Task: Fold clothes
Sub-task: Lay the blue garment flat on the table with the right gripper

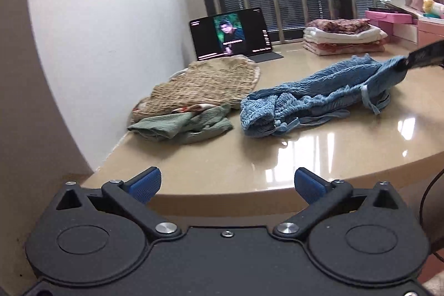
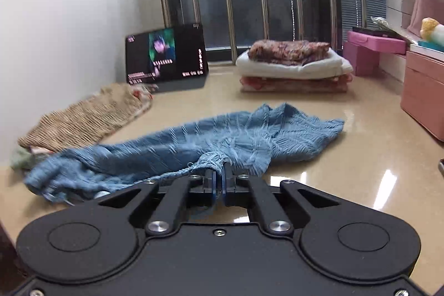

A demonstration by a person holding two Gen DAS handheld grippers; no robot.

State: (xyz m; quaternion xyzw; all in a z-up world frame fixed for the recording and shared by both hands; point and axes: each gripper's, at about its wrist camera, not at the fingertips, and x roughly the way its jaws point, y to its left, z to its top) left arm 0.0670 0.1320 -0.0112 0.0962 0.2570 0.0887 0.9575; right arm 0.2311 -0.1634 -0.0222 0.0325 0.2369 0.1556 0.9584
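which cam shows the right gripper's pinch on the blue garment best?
Right wrist: the right gripper is shut on a bunched edge of the blue knit garment, close up. Left wrist shows only its fingertips entering at the far right.

We are logging a ribbed blue garment (image 2: 222,140) lying on a glossy beige table (image 1: 249,154), a tan woven-check piece (image 1: 205,85), a sage-green cloth (image 1: 180,126), and a stack (image 2: 294,65) showing maroon floral print over white (salmon beneath); pink boxes (image 2: 374,42) are showing behind.

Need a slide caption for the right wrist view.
Right gripper shut on blue garment crumpled on glossy table.
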